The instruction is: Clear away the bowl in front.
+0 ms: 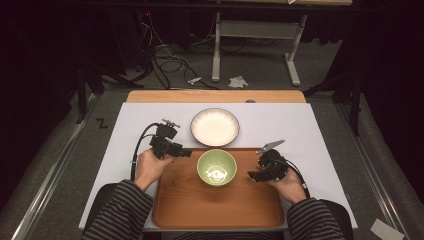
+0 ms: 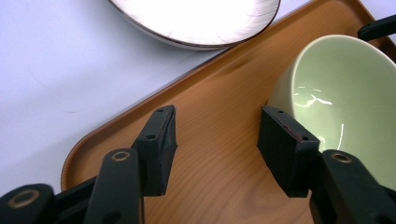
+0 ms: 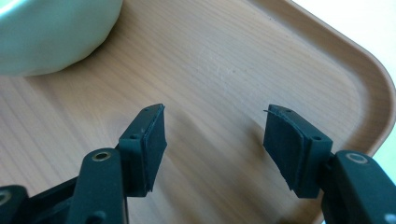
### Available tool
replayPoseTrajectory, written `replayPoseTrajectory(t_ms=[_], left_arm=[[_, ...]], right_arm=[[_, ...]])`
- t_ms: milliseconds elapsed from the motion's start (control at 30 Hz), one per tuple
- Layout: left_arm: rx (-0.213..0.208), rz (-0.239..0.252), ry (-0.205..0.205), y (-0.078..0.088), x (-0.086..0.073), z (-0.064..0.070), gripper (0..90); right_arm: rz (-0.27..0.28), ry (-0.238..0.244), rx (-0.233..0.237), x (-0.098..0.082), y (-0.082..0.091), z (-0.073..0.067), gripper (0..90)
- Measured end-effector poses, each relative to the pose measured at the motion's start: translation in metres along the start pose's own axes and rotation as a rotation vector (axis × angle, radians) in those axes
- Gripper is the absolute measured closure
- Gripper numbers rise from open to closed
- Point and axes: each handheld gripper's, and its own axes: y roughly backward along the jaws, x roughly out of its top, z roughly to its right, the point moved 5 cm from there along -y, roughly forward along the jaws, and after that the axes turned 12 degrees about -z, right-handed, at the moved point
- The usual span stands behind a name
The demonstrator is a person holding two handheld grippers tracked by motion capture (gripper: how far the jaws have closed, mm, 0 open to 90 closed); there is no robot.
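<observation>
The green bowl [image 1: 216,167] sits at the far middle of the wooden tray [image 1: 190,207], between the two grippers. The left gripper [image 1: 184,152] is just to its left, slightly nearer than the right gripper [image 1: 254,175]. Both hold their jaws apart and empty. The white plate [image 1: 215,127] lies just beyond the tray's far edge, and the near half of the tray is bare.

Green bowl [image 1: 216,167] — upright, empty — on wooden tray [image 1: 185,205].

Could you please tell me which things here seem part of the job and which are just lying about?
Likely in play: green bowl, wooden tray, white plate, left gripper and right gripper, jaws open.

Lying about: crumpled paper, floor cables, metal stand.
</observation>
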Motion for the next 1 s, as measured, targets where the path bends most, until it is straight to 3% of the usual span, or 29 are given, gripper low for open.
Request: replayPoseTrajectory(t_ms=[467,1000], left_arm=[[0.029,-0.010,0.023,-0.009,-0.002,-0.010,46.7],[0.071,-0.036,-0.004,-0.018,-0.007,-0.015,46.4]], right_arm=[[-0.002,0.001,-0.001,0.000,0.000,0.000,40.4],[-0.017,-0.006,0.008,-0.001,-0.002,-0.002,40.2]])
